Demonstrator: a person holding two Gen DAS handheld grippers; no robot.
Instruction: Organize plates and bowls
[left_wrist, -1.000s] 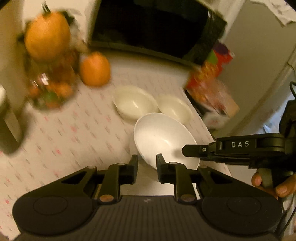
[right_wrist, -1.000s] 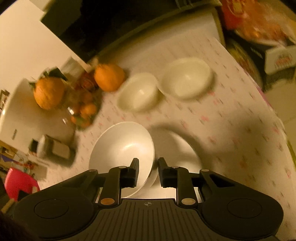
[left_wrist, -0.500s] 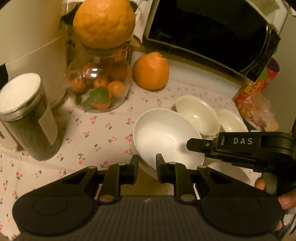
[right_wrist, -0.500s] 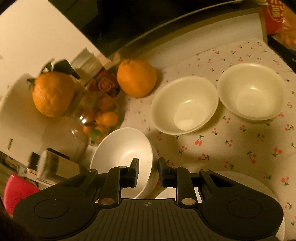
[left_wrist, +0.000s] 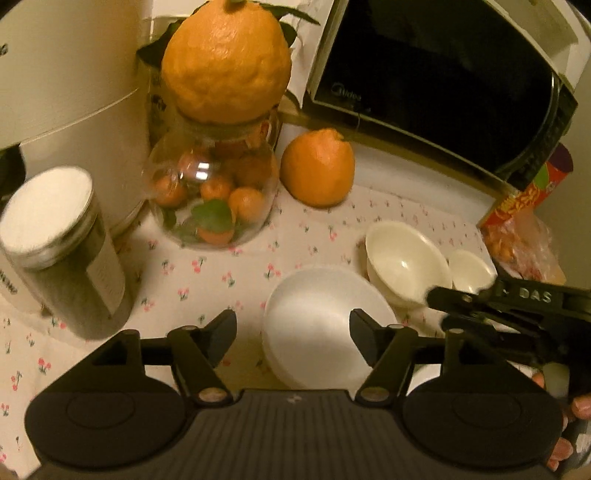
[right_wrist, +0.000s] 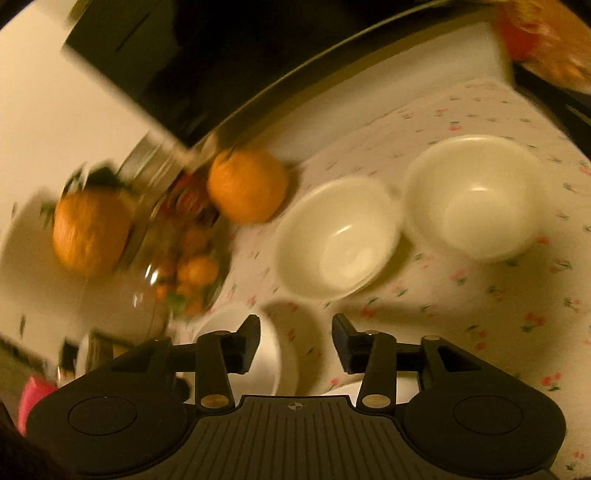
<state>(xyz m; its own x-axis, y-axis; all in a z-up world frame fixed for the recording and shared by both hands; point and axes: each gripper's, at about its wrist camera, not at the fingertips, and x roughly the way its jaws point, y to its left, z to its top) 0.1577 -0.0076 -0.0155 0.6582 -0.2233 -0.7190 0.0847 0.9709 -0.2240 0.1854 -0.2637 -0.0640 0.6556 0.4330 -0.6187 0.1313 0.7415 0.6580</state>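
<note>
A white bowl (left_wrist: 317, 325) rests on the cherry-print cloth (left_wrist: 207, 266). My left gripper (left_wrist: 292, 326) has its jaws opening, one on each side of the bowl's near rim, and the pads do not press on it. My right gripper (left_wrist: 439, 308) comes in from the right, its jaws opening too. In the right wrist view the right gripper (right_wrist: 296, 330) straddles the white bowl's (right_wrist: 266, 350) rim without pinching it. Two cream bowls (left_wrist: 402, 262) (left_wrist: 471, 271) stand side by side further back, also cream bowls (right_wrist: 340, 240) (right_wrist: 476, 199). A sliver of white plate (right_wrist: 343, 389) shows under the right gripper.
A glass jar of small oranges (left_wrist: 214, 199) topped by a big orange (left_wrist: 225, 62) stands at the back left, with a loose orange (left_wrist: 317, 170) beside it. A metal-lidded canister (left_wrist: 62, 254), a white appliance (left_wrist: 66, 74), a microwave (left_wrist: 443, 74) and snack packets (left_wrist: 524, 210) ring the cloth.
Both grippers were shut on the white bowl's rim and carried it left toward the jar. Now both have opened and the bowl sits on the cloth.
</note>
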